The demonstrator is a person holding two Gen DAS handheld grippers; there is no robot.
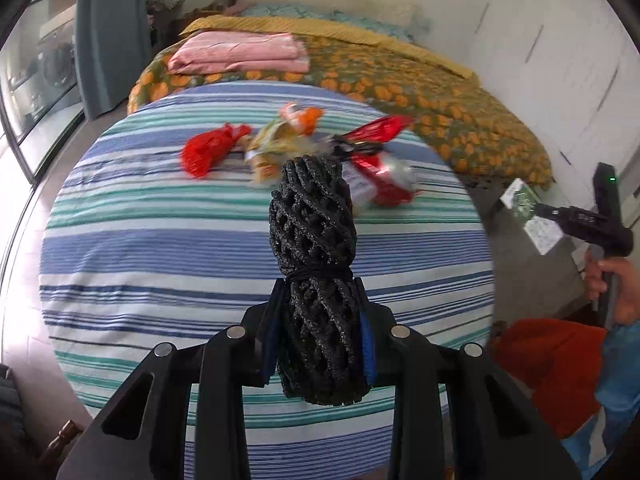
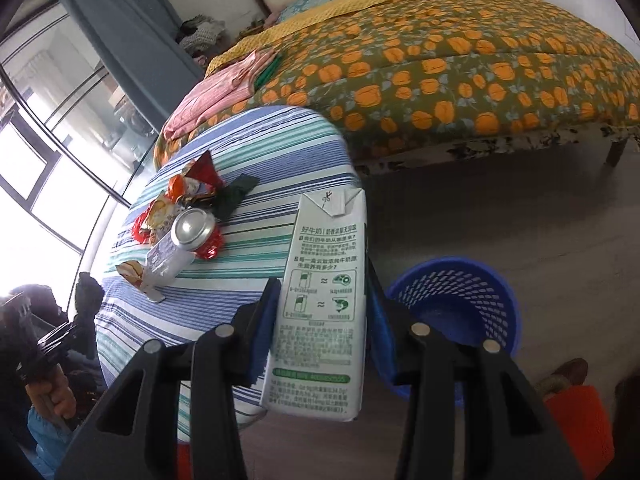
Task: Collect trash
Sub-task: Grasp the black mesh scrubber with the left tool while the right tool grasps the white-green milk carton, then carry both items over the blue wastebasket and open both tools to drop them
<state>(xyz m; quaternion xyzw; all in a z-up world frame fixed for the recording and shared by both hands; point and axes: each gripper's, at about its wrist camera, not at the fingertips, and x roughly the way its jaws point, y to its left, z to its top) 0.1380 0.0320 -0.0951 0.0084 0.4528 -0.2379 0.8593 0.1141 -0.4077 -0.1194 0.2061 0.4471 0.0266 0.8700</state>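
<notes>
While we look along our left gripper (image 1: 320, 300), its jaws are clenched on a black foam mesh sleeve rolled into a bundle (image 1: 314, 248), which stands up between the blue pads and is lifted clear of the round table covered with a blue, green and white striped cloth (image 1: 160, 248). Beyond the bundle, on the far part of the cloth, lies a blurred heap of litter: a crumpled red net bag (image 1: 208, 148) at the left, yellow and orange snack wrappers (image 1: 280, 132) in the middle, and a red and silver foil packet (image 1: 380, 168) at the right. Behind the table sits a bed with an orange-flowered green quilt (image 1: 440, 92) and a folded pink cloth (image 1: 240, 52). Farther right, our right gripper (image 2: 322, 304) grasps a white and green milk carton (image 2: 324, 300) by its sides, upright and off the table's edge. A silver drinks can lying on its side (image 2: 184, 236) rests among the wrappers on the cloth. Lower right on the floor stands a blue plastic lattice waste basket (image 2: 460, 300), just beside the carton in view.
</notes>
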